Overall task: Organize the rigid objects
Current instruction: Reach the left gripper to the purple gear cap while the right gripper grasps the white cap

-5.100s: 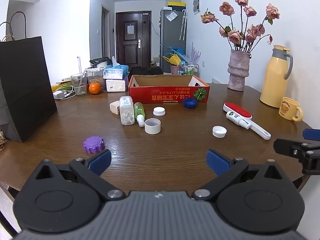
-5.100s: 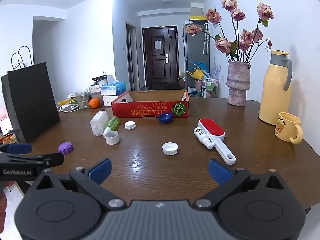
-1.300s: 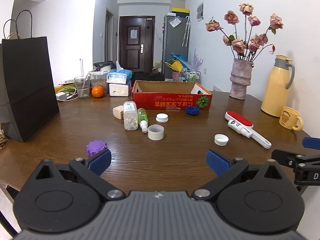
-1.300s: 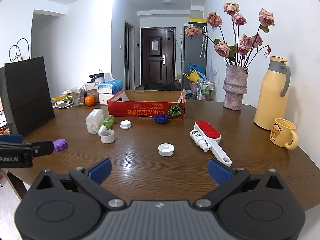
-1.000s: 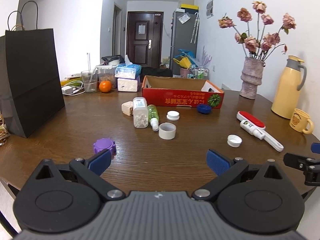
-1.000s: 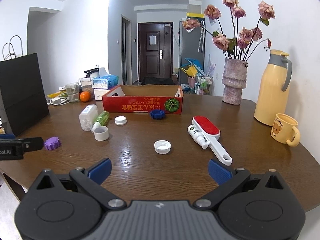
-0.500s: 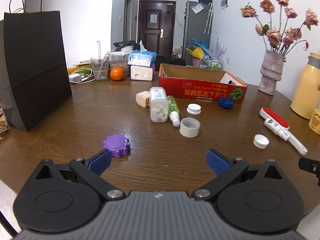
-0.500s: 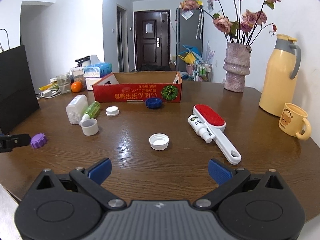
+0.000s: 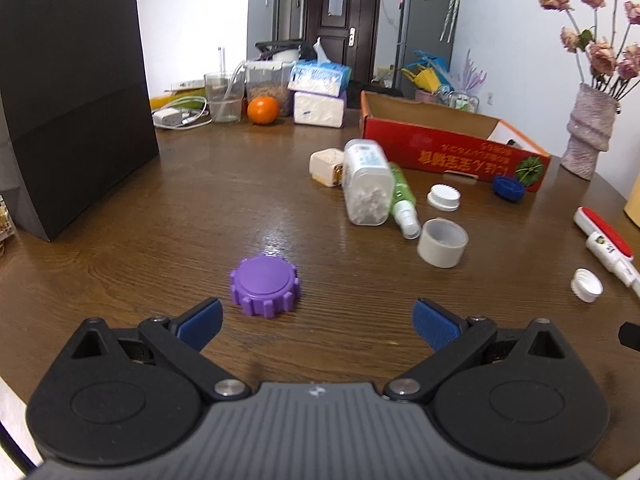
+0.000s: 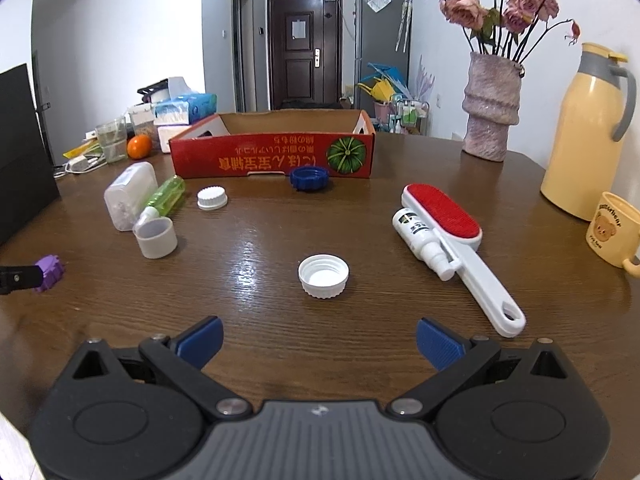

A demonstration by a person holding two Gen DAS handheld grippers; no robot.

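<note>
Left wrist view: the left gripper [image 9: 316, 322] was spread wide, grasping nothing, low over the brown desk [image 9: 160, 220]. A purple cap [image 9: 265, 285] lay just ahead, nearer its left finger, apart from it. Farther in lay a white bottle [image 9: 367, 182].

Right wrist view: the right gripper [image 10: 318, 342] was likewise released. A white cap [image 10: 323, 270] lay ahead between its fingers; a red box [image 10: 272, 156] stood toward the far edge.

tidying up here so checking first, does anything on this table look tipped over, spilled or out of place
Nothing is spilled, but two containers lie tipped on their sides: the white plastic bottle and the slim green spray bottle against it. Loose caps sit scattered on the wooden table: a purple ridged cap, an upturned white cap and a blue cap.
</note>
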